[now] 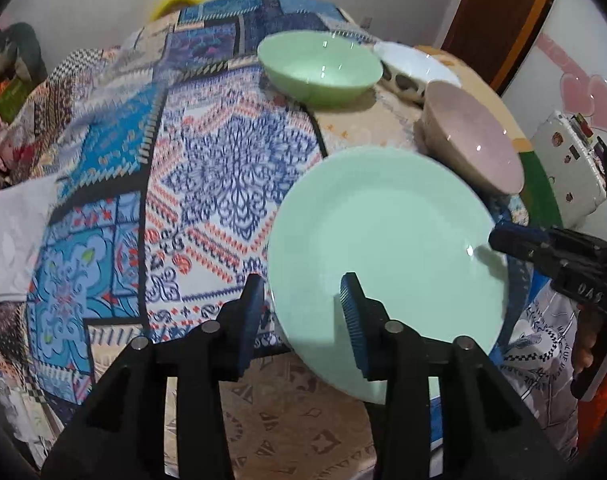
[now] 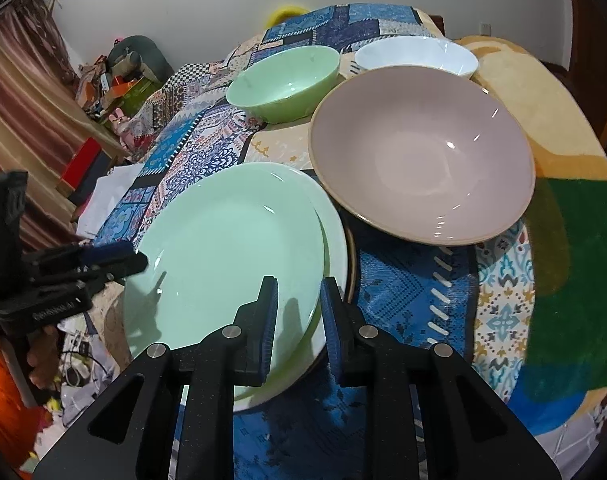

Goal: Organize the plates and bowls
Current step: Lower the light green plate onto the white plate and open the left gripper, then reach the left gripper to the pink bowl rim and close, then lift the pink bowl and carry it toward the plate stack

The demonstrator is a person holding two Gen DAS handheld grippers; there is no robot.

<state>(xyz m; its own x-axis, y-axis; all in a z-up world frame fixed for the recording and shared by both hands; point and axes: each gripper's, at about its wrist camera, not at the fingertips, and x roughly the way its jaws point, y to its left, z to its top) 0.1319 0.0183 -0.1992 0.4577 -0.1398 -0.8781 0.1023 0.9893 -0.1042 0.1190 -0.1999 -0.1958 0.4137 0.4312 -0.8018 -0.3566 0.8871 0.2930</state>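
A mint green plate [image 1: 387, 248] lies on the patterned cloth; in the right wrist view [image 2: 227, 248] it rests on another plate [image 2: 335, 236] under it. My left gripper [image 1: 303, 292] is open, its fingers astride the plate's near rim. My right gripper [image 2: 297, 300] is open, its fingers astride the plates' right rim; it shows at the plate's right edge in the left wrist view [image 1: 543, 248]. A pink bowl [image 2: 421, 152], a green bowl [image 2: 283, 84] and a white bowl [image 2: 415, 58] stand beyond.
The patterned blue cloth [image 1: 191, 168] covers the round table. A white paper [image 1: 15, 236] lies at its left edge. Clutter and a curtain [image 2: 19, 112] stand at the left of the room. A white appliance [image 1: 571, 168] stands at the right.
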